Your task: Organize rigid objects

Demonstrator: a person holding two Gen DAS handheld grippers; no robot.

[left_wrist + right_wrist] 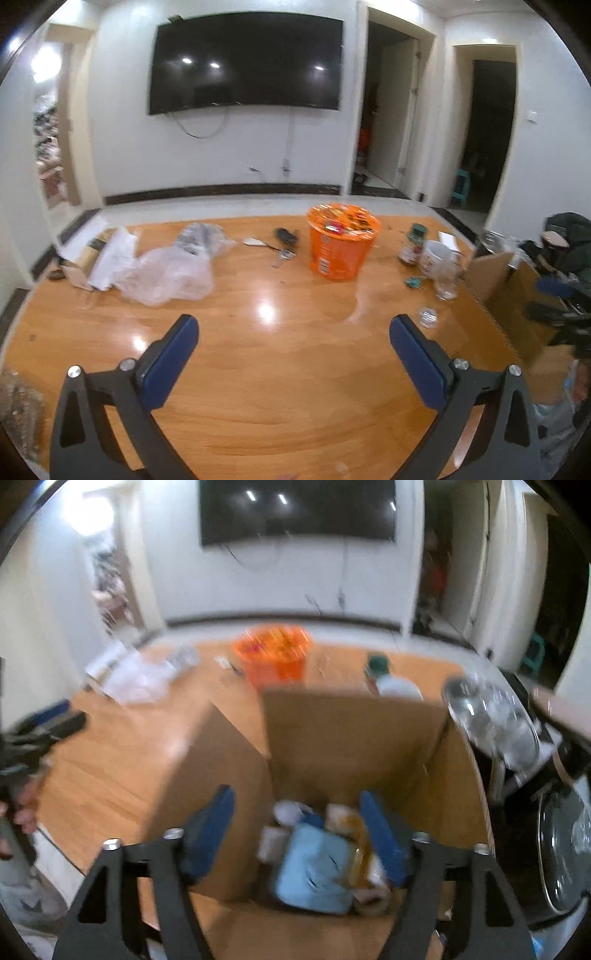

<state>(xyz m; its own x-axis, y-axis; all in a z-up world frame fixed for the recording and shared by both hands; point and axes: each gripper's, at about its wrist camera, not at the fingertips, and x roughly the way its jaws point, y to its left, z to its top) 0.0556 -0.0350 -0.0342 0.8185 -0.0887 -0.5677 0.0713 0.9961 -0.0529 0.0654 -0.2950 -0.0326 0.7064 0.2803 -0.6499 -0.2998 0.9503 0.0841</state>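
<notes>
My left gripper is open and empty above the wooden table. Far ahead stand an orange noodle tub, a green-capped jar, a white mug, a clear glass and keys. My right gripper is open and empty above an open cardboard box. Inside the box lie a light blue item, a white container and other blurred things. The tub and jar show behind the box.
Crumpled clear plastic and papers lie at the table's far left. The box stands at the table's right edge. A glass pot lid and dark appliances sit right of it. The left gripper shows at the left.
</notes>
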